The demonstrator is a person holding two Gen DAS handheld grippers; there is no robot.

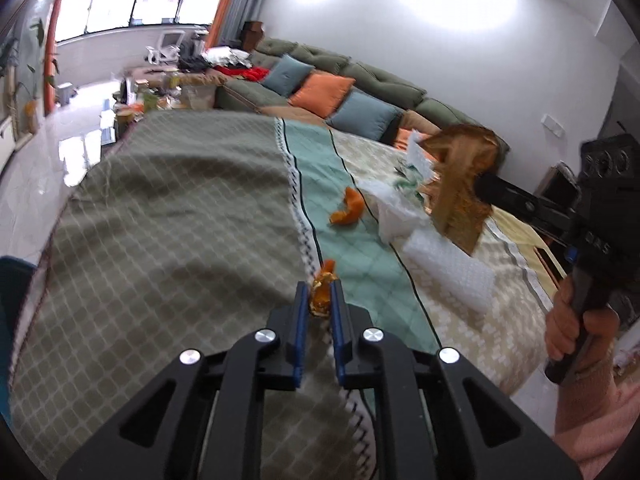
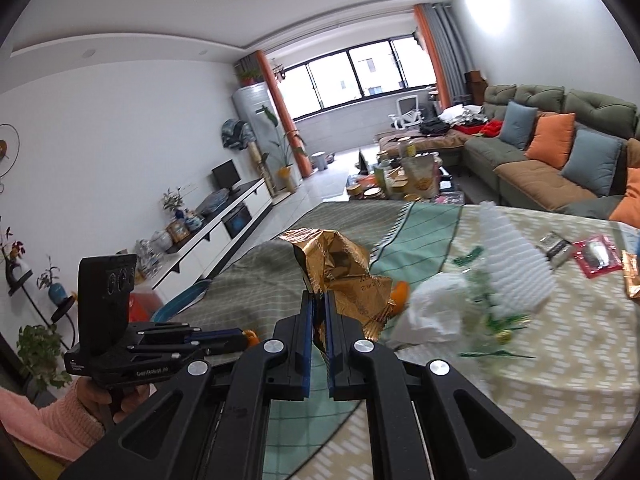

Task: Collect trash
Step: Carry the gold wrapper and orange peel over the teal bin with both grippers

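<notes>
Left wrist view: the quilted tablecloth fills most of the frame, grey-green at left, a teal band down the middle, beige zigzag at right. Beyond the cloth runs an olive sofa with blue and orange cushions. On the teal band lies a loose orange peel; just right of it, on the beige part, sit a crumpled white plastic bag and a sheet of white foam wrap.

The left gripper is clamped on a piece of orange peel at the seam between the grey-green cloth and the teal band. The right gripper is clamped on a crumpled gold foil wrapper, held above the cloth and blocking part of the plastic bag behind it.

In the right wrist view a red packet and a small dark packet lie on the beige part, far right of the wrapper. The left gripper's body reads "GenRobot.AI"; the wrapper's print is too creased to read.
</notes>
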